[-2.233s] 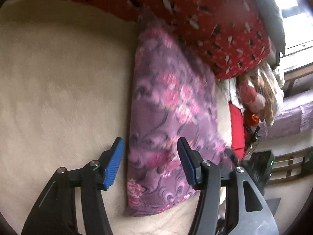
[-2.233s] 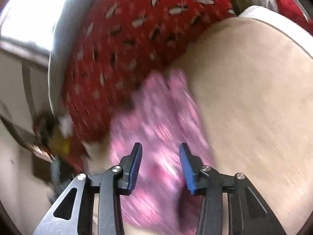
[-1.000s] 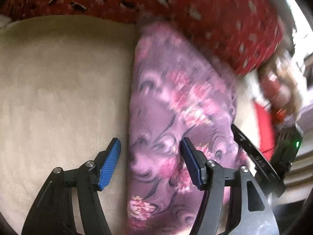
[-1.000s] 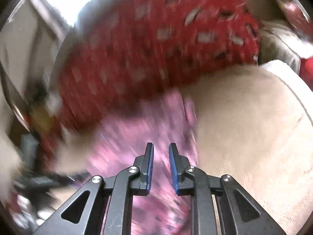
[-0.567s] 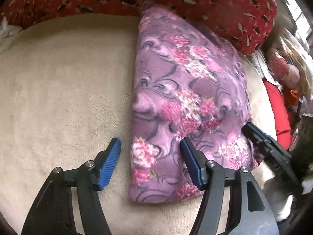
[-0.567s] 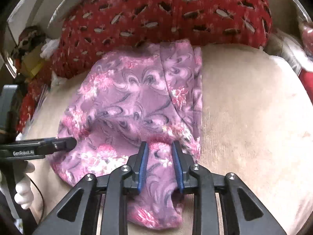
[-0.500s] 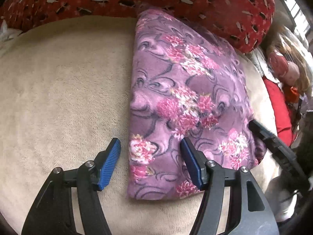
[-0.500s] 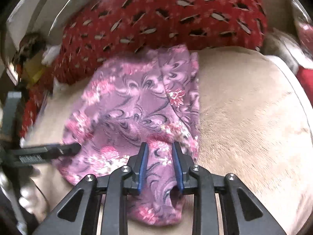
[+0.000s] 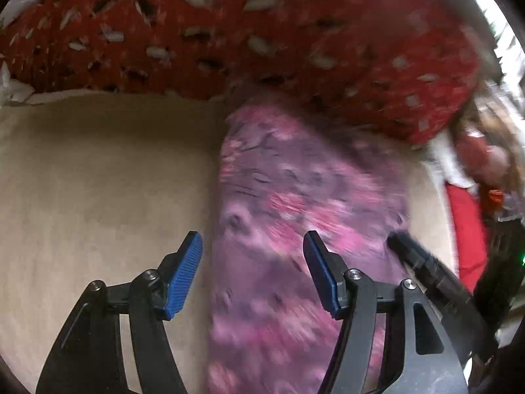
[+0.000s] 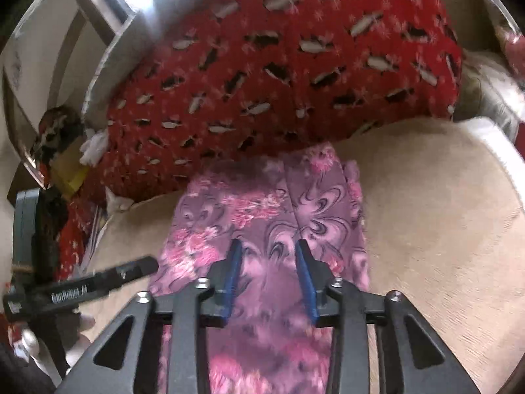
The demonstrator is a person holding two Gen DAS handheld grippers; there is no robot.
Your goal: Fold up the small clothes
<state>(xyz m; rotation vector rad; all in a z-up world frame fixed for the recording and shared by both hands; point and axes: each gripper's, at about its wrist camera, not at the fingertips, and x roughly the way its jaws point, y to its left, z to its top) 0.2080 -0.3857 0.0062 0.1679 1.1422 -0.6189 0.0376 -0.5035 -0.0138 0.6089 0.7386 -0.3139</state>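
Two grippers hang over one folded purple floral garment [image 10: 262, 216], which lies on the beige bed cover [image 10: 426, 223] against a red patterned pillow [image 10: 279, 65]. My left gripper [image 9: 252, 272] holds its jaws wide (nothing gripped); my right gripper [image 10: 267, 275] is opening, cloth below, not pinched.

1 purple floral garment [image 10: 262, 216], 1 red patterned pillow [image 10: 279, 65], 2 hand-held grippers [image 9: 252, 262].

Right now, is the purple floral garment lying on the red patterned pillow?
No, the garment lies flat on the beige blanket, only its far end reaching the pillow.
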